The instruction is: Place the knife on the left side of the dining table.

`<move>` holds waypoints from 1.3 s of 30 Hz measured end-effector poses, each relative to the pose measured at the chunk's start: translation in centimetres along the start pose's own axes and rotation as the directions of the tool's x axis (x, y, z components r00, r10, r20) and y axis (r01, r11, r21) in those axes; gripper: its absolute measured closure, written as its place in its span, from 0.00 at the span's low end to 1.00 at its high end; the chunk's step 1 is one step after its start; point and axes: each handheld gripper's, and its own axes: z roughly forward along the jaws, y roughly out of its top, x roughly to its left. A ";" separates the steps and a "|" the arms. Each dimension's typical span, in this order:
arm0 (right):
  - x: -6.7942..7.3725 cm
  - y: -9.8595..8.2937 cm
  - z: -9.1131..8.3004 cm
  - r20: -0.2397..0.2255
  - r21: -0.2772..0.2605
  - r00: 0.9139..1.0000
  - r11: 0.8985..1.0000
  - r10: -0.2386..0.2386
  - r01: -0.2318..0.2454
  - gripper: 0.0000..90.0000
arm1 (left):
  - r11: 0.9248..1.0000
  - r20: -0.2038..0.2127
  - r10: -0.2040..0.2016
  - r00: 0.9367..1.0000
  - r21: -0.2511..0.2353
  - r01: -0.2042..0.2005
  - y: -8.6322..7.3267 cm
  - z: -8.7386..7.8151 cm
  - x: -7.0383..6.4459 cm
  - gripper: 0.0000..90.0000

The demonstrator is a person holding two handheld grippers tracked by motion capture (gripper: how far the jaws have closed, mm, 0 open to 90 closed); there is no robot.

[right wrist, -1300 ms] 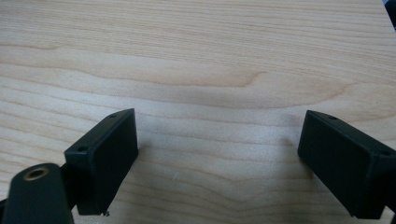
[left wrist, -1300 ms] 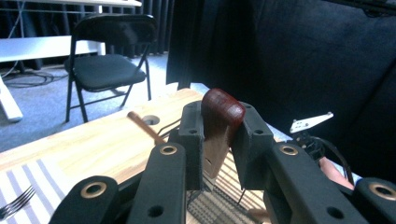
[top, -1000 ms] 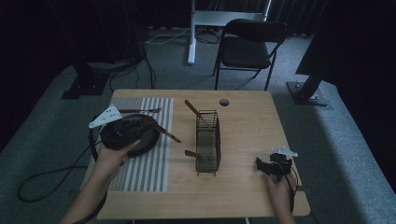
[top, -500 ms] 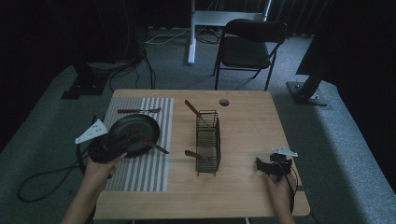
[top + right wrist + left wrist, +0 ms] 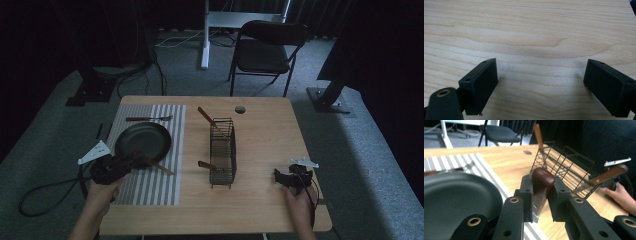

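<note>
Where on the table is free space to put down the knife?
Bare wood lies between the wire rack and the right gripper, and along the far right. The striped mat is crowded by the pan, but free near its front edge.

- We see a pale, smooth wood-grain table (image 5: 529,30).
- We note the matt black pan (image 5: 451,202), lower left.
- We see a black wire basket (image 5: 222,150), and glossy reddish-brown wooden handle (image 5: 541,180).
</note>
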 end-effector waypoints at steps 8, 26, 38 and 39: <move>0.0 0.0 0.0 0.000 0.000 1.000 1.000 0.001 -0.001 0.12 | 1.000 -0.002 -0.018 1.000 -0.003 0.018 -1.4 0.0 1.2 0.84; 0.0 0.0 0.0 0.000 -0.001 1.000 1.000 0.001 -0.001 0.12 | 0.959 -0.110 -0.281 0.953 0.009 0.284 -5.8 -2.0 5.7 0.78; 0.0 0.0 0.0 0.000 0.000 1.000 1.000 0.001 -0.001 0.12 | 0.920 -0.182 -0.385 0.905 0.007 0.393 -8.9 -1.7 8.0 0.64; 0.0 0.0 0.0 0.000 0.000 1.000 1.000 0.001 -0.001 0.12 | 0.915 -0.187 -0.397 0.899 0.003 0.404 -9.1 -1.6 8.2 0.63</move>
